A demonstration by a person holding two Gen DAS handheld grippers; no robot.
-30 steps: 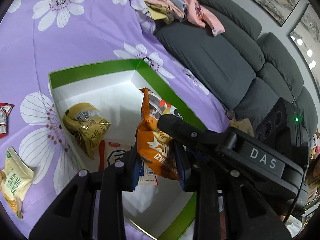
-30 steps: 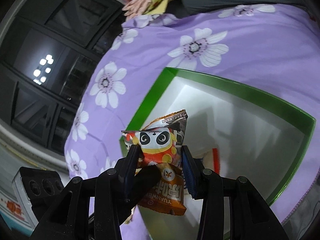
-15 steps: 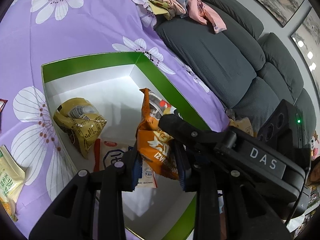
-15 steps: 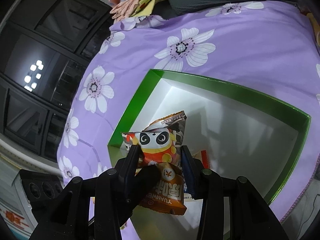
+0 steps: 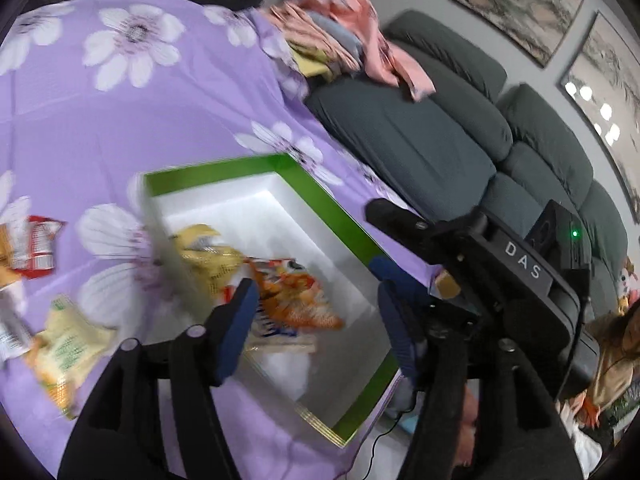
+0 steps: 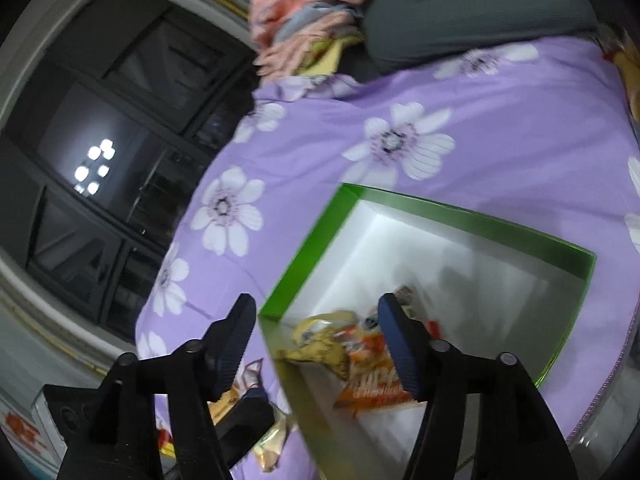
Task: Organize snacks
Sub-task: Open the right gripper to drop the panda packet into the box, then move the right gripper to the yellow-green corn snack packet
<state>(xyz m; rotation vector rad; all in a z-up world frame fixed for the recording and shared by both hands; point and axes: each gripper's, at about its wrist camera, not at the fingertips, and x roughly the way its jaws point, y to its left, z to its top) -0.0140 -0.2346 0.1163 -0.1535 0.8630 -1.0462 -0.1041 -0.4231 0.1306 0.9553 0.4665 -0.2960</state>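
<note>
Left gripper (image 5: 314, 320) has its jaws apart and opening, w/ nothing pressed between the blue pads; the orange snack bag (image 5: 296, 300) shows in the gap but lies down in the box, blurred. Right gripper (image 6: 316, 344) is the same: jaws opening, pads not touching any thing, the bag only seen behind its right finger.

Left wrist view, going left to right: a red and white packet (image 5: 38, 246) and a pale yellow-green packet (image 5: 68, 346) lie on the purple flower cloth (image 5: 100, 132), outside the box. Next comes the green-rimmed white box (image 5: 320, 204). Inside it a yellow packet (image 5: 206, 258) is near the left wall, and the orange snack bag is just beside it, partly over a flat white and red packet (image 5: 280, 340). Right of the box is the grey sofa (image 5: 420, 140) w/ a pile of pink clothes (image 5: 340, 24) on its far end. The body of the right gripper crosses the right part of this view.

Right wrist view: dark window (image 6: 100, 140) at left, some packets (image 6: 272, 440) on the cloth by the box's near corner, then the box w/ the yellow and orange bags at its near end.
</note>
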